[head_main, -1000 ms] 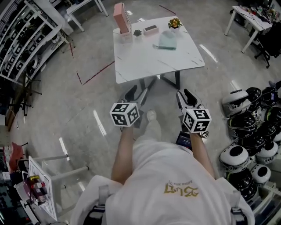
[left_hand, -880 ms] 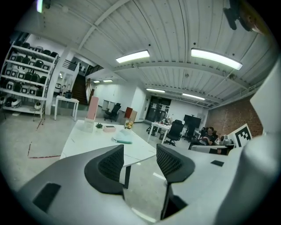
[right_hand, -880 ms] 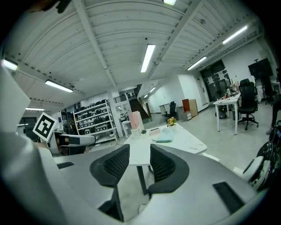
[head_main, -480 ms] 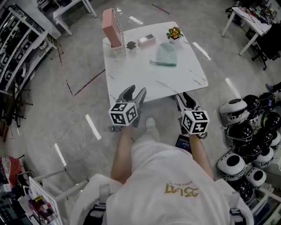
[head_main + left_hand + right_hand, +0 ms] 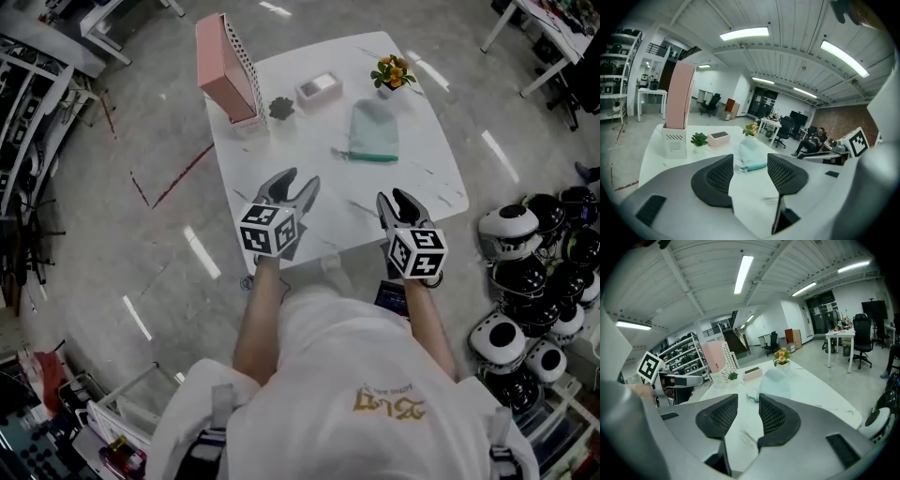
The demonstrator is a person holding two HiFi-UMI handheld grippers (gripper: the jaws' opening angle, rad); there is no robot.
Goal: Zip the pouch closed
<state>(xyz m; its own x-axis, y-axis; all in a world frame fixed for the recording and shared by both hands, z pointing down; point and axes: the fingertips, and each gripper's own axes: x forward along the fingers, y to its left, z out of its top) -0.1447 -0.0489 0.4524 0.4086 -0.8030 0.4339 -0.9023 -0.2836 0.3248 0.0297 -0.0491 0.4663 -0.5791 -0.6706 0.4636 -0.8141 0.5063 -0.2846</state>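
A mint-green pouch (image 5: 373,131) lies flat on the white table (image 5: 281,150), its darker zipper edge toward me. It also shows ahead between the jaws in the left gripper view as the pouch (image 5: 752,154), and in the right gripper view as the pouch (image 5: 774,379). My left gripper (image 5: 298,180) hovers over the table's near edge, open and empty. My right gripper (image 5: 395,197) is held above the near right edge, its jaws a narrow gap apart with nothing between them. Both are well short of the pouch.
A tall pink box (image 5: 228,70) stands at the table's far left, with a small succulent (image 5: 280,108), a small pink box (image 5: 319,89) and a flower pot (image 5: 394,72) along the back. Several helmets (image 5: 530,281) are piled on the floor to the right.
The person has walked up to the table. Both grippers went from above the floor to above the table's near edge, and the pouch is closer.
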